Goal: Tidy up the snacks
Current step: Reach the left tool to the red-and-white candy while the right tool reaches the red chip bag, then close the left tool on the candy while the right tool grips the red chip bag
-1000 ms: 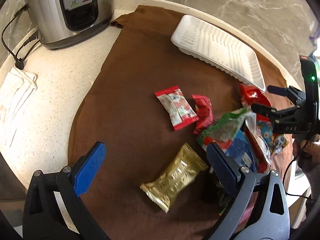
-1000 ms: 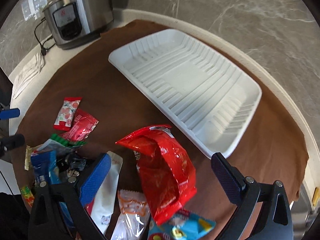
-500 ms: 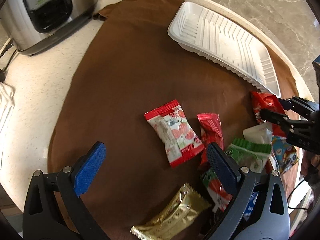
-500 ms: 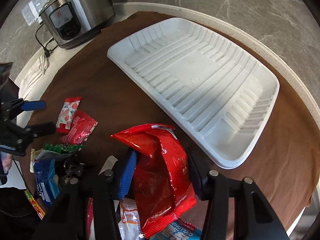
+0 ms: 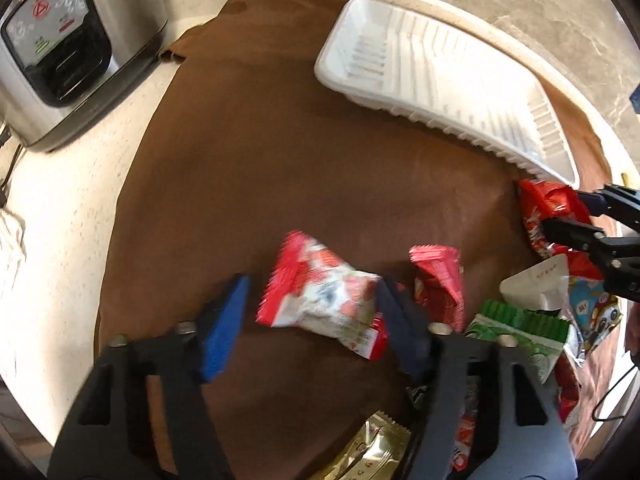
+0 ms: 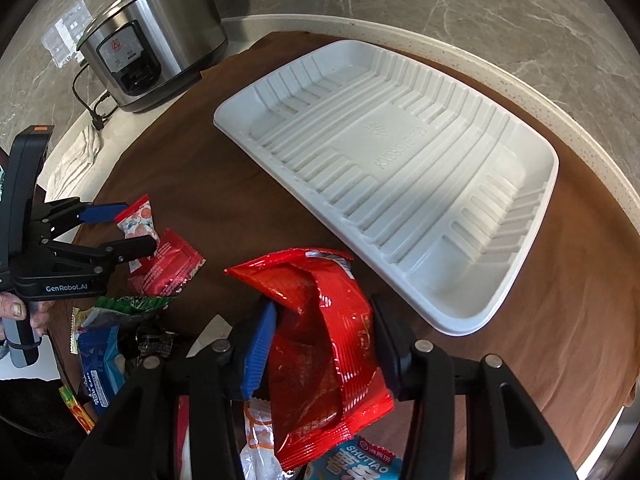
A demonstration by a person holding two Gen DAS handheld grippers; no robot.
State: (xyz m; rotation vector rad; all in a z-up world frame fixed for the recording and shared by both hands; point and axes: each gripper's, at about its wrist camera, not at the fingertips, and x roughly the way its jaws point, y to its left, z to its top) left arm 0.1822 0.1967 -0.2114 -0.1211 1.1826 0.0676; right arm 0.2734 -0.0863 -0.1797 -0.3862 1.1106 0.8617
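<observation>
The right gripper clamps a crinkled red chip bag, its blue-padded fingers pressed against the bag's sides above a heap of snack packets at the near edge of a brown cloth. To the left, the left gripper brackets a red-and-white candy packet; the right finger touches the packet's edge while a gap shows between the wrapper and the left finger, and motion blur leaves it unclear whether the jaws have gripped it. Just beside that packet lies a smaller red wrapper, with a green-topped packet and a gold foil packet nearby on the cloth. Beyond the snacks, a ribbed white tray sits on the cloth with nothing in it. At the far left, a stainless rice cooker stands on the pale speckled countertop, against a marble wall.
</observation>
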